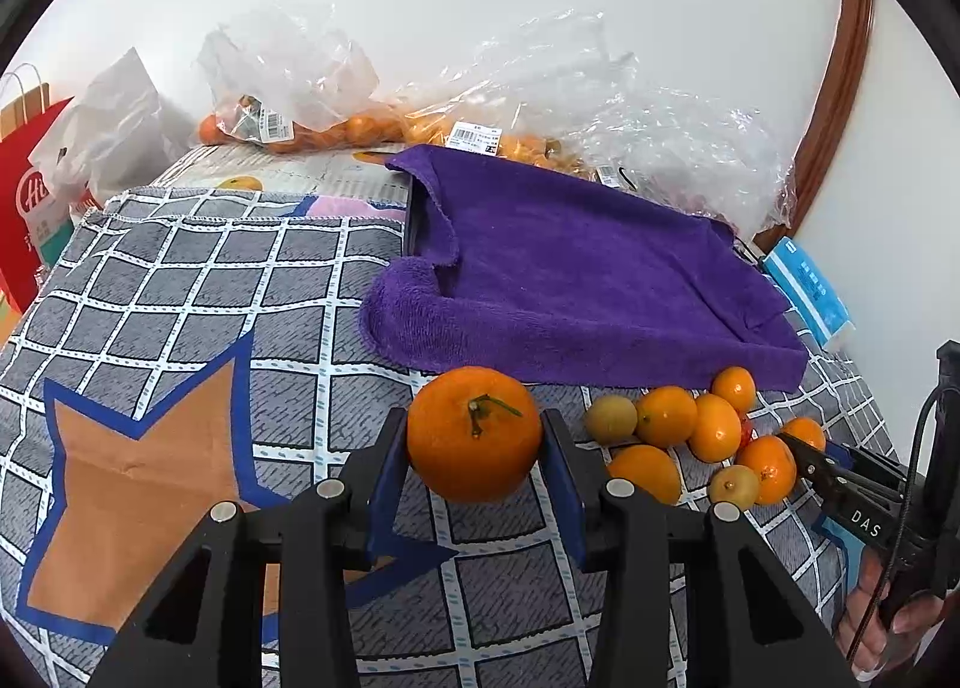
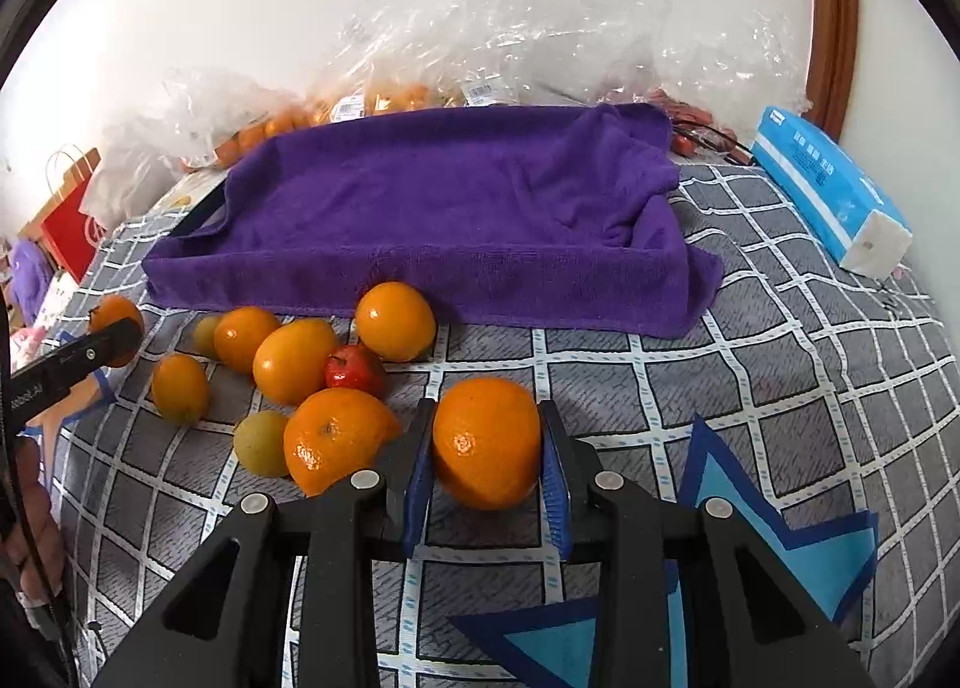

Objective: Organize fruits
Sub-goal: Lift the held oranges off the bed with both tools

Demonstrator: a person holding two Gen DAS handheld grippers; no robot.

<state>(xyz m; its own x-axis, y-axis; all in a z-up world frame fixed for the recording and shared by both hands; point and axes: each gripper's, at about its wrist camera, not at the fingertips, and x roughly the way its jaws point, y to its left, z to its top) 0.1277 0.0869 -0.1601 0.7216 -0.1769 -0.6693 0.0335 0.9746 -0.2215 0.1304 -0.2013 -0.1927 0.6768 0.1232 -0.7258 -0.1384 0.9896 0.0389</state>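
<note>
Left wrist view shows the left gripper (image 1: 474, 439) pinching a stemmed round orange (image 1: 474, 433), the right gripper (image 2: 487, 448) pinching another smooth orange (image 2: 487, 442), while the purple towel-lined tray (image 2: 420, 208) beyond holds no fruit and the loose citrus pile (image 2: 288, 376) remains unsorted.

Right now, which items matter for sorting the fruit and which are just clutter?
Job:
left gripper shut on an orange
right gripper shut on another orange
loose fruit pile
purple towel-lined tray

Clutter:
tissue pack
plastic bags
red paper bag
checked cloth
</note>
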